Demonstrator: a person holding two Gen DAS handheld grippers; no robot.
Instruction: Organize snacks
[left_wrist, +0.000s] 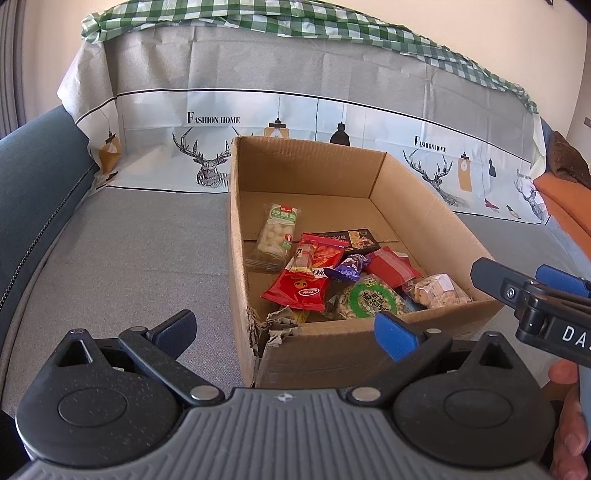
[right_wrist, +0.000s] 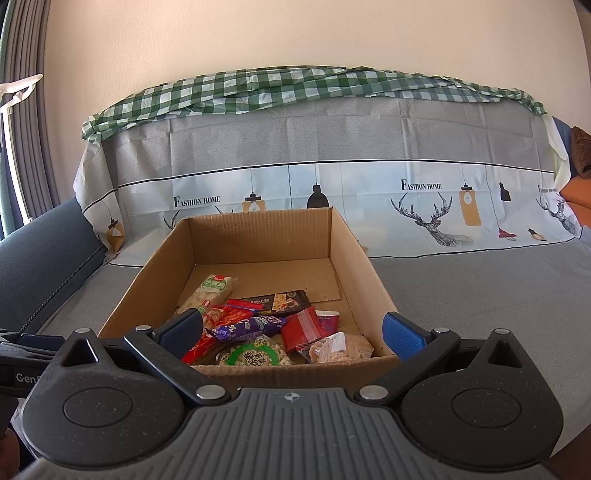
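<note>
Sofa, grey-covered seat (right_wrist: 461, 295), with a blue-grey armrest (left_wrist: 40, 177) at the left; backrest draped in a grey-and-pale cloth printed with deer heads, hanging lamps and "FASHION HOME" (right_wrist: 421, 184), and a green-and-white checked cloth (right_wrist: 295, 85) bunched along the top. Cream wall behind; grey curtain (right_wrist: 22, 110) at the far left.

Cardboard box (left_wrist: 417, 195): open-topped, standing on the seat, its near left corner torn and crumpled. All snacks lie inside, heaped toward the near end; the far half of the floor shows bare cardboard.

Contents, larger to smaller:
- round puffed-rice cake packet with green ring label (right_wrist: 255, 356), against the near wall;
- red snack packet with white logo (left_wrist: 299, 291), left of the heap;
- long clear packet with green label (left_wrist: 275, 232), apart from the heap by the left wall;
- dark bar wrapper (right_wrist: 277, 301), flat behind the heap;
- plain red sachet (right_wrist: 301, 328), right of centre;
- clear packet of pale biscuits (left_wrist: 437, 290), near right corner;
- purple wrapped sweet (right_wrist: 251, 326), on top of the heap.

Left gripper (left_wrist: 284, 334): jaws spread wide, nothing between them, low before the torn corner.

Right gripper (right_wrist: 291, 334): jaws likewise spread, holding nothing, level with the near wall, above the heap.
</note>
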